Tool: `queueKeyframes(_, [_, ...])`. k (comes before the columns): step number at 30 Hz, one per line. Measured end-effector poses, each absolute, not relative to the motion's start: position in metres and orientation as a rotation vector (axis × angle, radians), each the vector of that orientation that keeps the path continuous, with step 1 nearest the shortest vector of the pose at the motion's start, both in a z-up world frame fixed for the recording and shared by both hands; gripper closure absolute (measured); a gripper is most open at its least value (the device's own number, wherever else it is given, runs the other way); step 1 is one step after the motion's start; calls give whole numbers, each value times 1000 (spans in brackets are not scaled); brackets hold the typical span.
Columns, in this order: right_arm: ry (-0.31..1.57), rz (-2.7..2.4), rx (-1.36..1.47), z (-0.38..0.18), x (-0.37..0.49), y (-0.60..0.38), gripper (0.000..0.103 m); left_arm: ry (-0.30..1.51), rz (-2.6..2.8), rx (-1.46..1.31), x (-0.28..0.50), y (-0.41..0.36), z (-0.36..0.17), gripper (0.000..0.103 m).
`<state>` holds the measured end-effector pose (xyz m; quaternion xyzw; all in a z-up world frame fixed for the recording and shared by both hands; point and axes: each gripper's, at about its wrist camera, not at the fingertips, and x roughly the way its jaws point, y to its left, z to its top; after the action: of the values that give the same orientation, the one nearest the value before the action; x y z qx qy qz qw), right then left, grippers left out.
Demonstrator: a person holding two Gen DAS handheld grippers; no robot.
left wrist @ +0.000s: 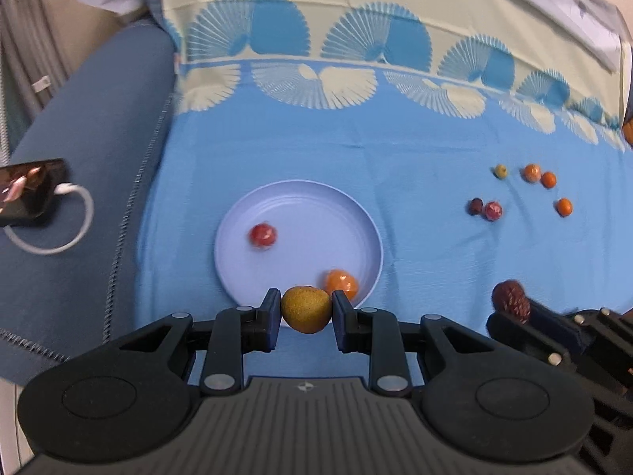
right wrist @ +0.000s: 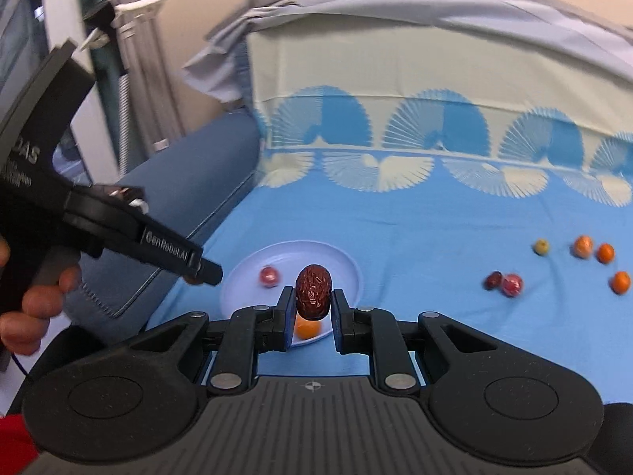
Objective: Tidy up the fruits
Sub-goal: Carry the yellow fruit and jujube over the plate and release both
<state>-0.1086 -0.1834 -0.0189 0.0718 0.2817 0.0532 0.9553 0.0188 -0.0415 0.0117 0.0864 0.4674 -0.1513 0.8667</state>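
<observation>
Fruits small, light, prone to rolling: pear (left wrist: 306,308) pinched in left fingers (left wrist: 271,308), date (right wrist: 313,291) in right, above plate (left wrist: 237,237).

Your work surface is a blue cloth (left wrist: 316,158) with a cream fan-pattern border. Directly on it you have a pale blue plate (left wrist: 233,233) and, well apart to its right, six loose small fruits (left wrist: 532,173): three orange, one yellow-green, two red-brown.
</observation>
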Motion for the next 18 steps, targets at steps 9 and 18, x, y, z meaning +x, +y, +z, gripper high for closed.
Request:
queueKeyframes(9, [566,107,78,-9,-127,-160,83,942,-302,133,-5,-11,22,73])
queueKeyframes(18, [571,94,62,-9,-131,-155,83,921,-309,123,-15,-4,24,73])
